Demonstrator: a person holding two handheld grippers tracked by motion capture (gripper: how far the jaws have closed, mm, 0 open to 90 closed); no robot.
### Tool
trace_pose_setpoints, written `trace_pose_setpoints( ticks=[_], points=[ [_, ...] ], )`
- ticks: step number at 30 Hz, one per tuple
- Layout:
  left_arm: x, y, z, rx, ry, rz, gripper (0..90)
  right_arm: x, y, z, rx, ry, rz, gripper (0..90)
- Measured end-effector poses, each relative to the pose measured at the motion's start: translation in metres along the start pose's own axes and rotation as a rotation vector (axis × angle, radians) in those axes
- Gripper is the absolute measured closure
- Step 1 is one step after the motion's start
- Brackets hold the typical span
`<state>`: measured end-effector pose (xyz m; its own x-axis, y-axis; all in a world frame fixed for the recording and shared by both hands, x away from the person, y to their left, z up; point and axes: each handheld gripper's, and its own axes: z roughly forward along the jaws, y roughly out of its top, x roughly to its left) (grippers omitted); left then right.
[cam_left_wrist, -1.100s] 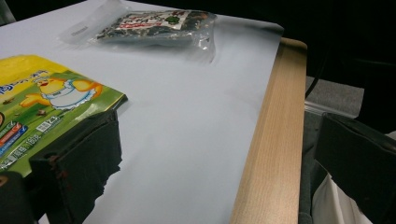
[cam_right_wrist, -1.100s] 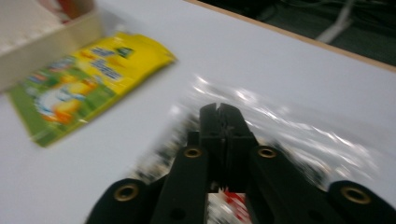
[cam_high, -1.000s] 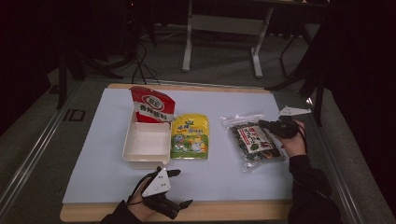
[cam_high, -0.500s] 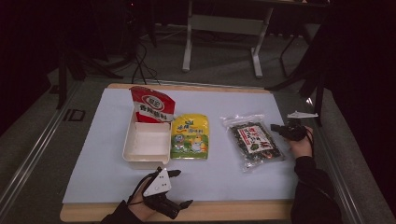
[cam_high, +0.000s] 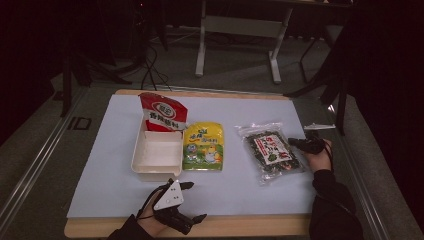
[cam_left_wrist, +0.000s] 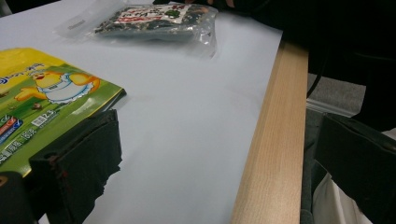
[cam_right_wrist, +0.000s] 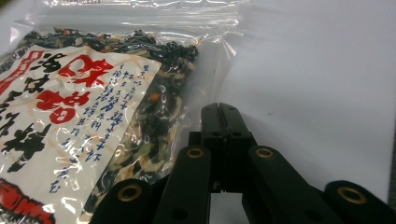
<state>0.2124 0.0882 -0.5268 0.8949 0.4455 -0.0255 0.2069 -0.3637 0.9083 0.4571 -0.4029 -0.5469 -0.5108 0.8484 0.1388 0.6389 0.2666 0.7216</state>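
Note:
A clear bag of dark dried seaweed mix (cam_high: 270, 151) with a red-and-white label lies flat on the right of the white mat. My right gripper (cam_high: 291, 142) is shut, low at the bag's right edge, with its tips pointing left at it. In the right gripper view the closed jaws (cam_right_wrist: 219, 111) sit just beside the bag (cam_right_wrist: 93, 126), with nothing between them. My left gripper (cam_high: 199, 201) rests open near the front edge. Its wide-set jaws (cam_left_wrist: 217, 163) hold nothing, and the yellow snack bag (cam_left_wrist: 46, 98) lies to one side of them.
A white empty tray (cam_high: 141, 160) stands left of centre, with a red snack bag (cam_high: 162, 114) leaning at its far end. The yellow bag (cam_high: 204, 146) lies beside the tray. The wooden table edge (cam_left_wrist: 273, 135) runs along the front. Stand legs and cables lie beyond the table.
My right gripper has sunk from above the seaweed bag to the table at the bag's right edge, still shut. The left gripper has stayed in place.

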Motion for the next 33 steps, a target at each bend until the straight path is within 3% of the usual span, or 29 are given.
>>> trace_pose_setpoints(
  ticks=[8, 14, 33],
  points=[
    [-0.001, 0.001, 0.000, -0.002, 0.001, 0.005, 2.3, 0.013, -0.003, -0.002, 0.016, 0.039, -0.015, 90.0],
    [-0.002, 0.002, -0.002, -0.007, 0.002, 0.008, 2.4, 0.037, -0.008, -0.004, 0.048, 0.088, -0.043, 90.0],
    [-0.002, 0.003, -0.001, -0.007, -0.001, 0.011, 2.4, 0.079, -0.030, -0.025, 0.065, 0.146, -0.057, 90.0]
  ],
)
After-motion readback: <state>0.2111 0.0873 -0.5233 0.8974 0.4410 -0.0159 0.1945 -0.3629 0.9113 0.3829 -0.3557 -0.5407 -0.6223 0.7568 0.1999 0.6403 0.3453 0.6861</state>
